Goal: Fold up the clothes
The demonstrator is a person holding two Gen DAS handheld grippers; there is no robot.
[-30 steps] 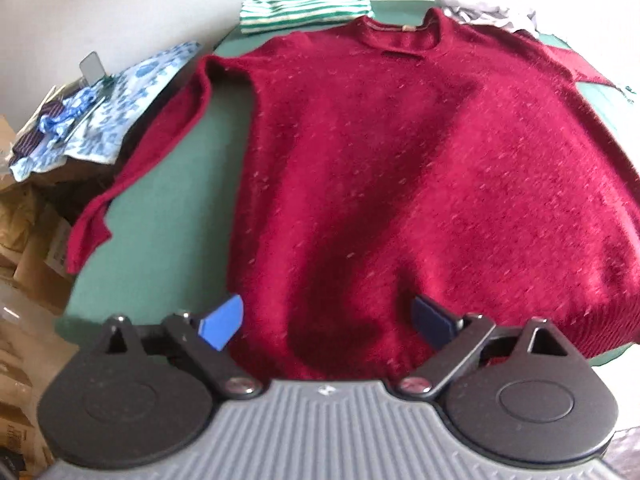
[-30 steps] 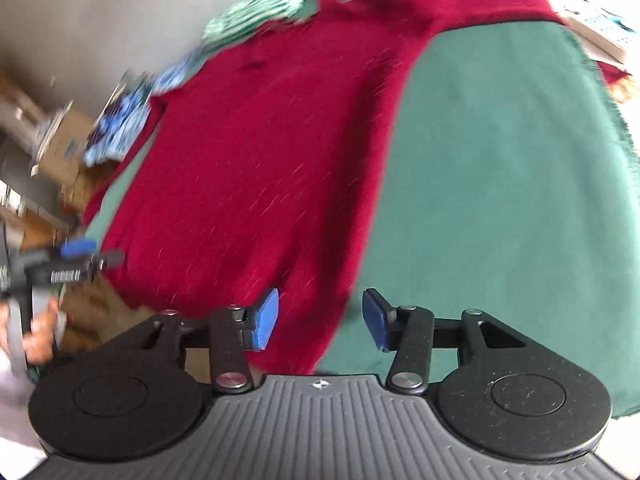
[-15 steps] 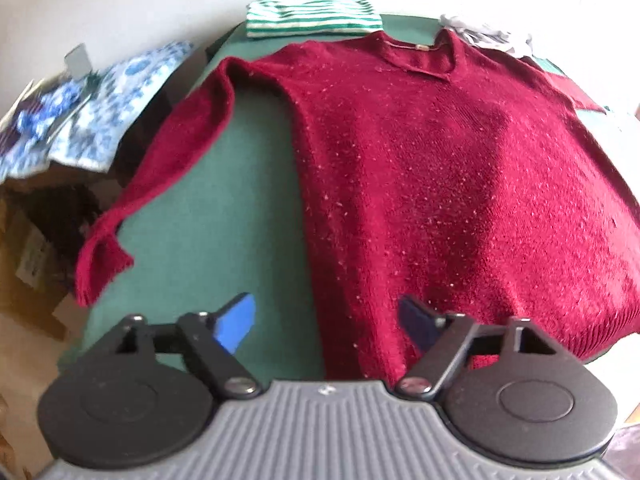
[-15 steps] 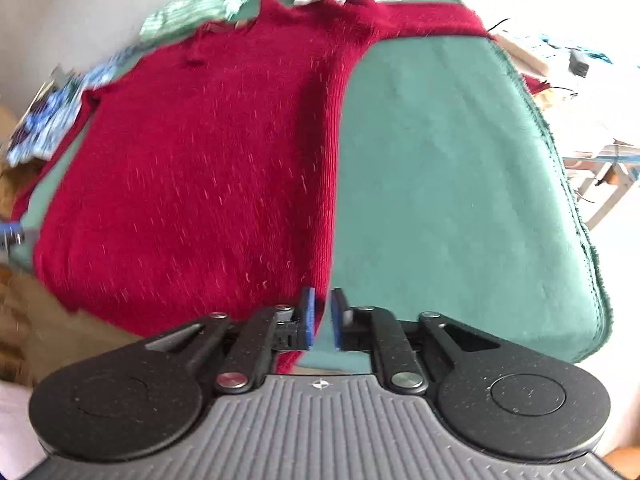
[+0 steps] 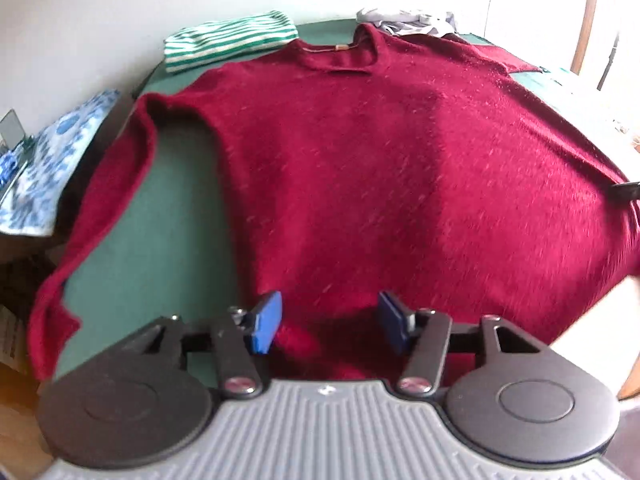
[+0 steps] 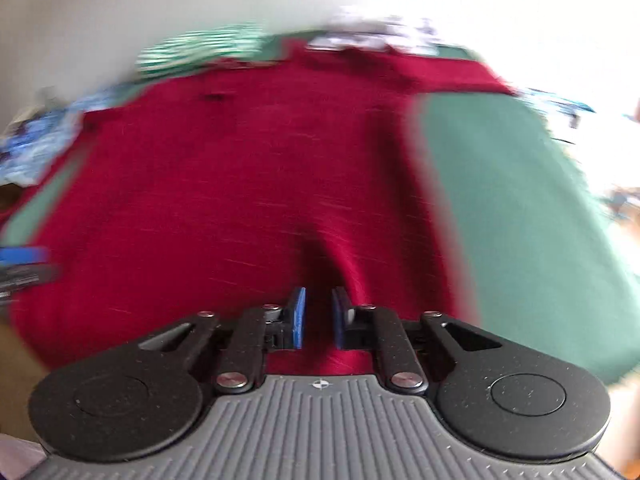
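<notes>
Left hand-held gripper point(image 5: 328, 322) sits at the near hem of the red sweater point(image 5: 380, 168), toward its left corner; jaws closing, blue pads spread either side of a raised bunch of hem fabric, pads not clearly pressing it. Right hand-held gripper point(image 6: 318, 318) is at the near hem further right, pads pressed together and pinching a ridge of sweater fabric that lifts up between them; that view is motion-blurred. Sweater lies flat, front up, on the green bench point(image 5: 176, 216), hem near, collar far. Its left sleeve point(image 5: 100, 208) runs down the left side of the bench, cuff near the near-left edge, apart from the body with green showing between. Bare green bench right of the sweater body in the right wrist view. Far left: folded green-and-white striped garment point(image 5: 228, 42) just beyond the shoulder. Far right of collar: crumpled grey-white cloth point(image 5: 408, 22). Off the bench's left side: blue-and-white patterned fabric point(image 5: 52, 160).
</notes>
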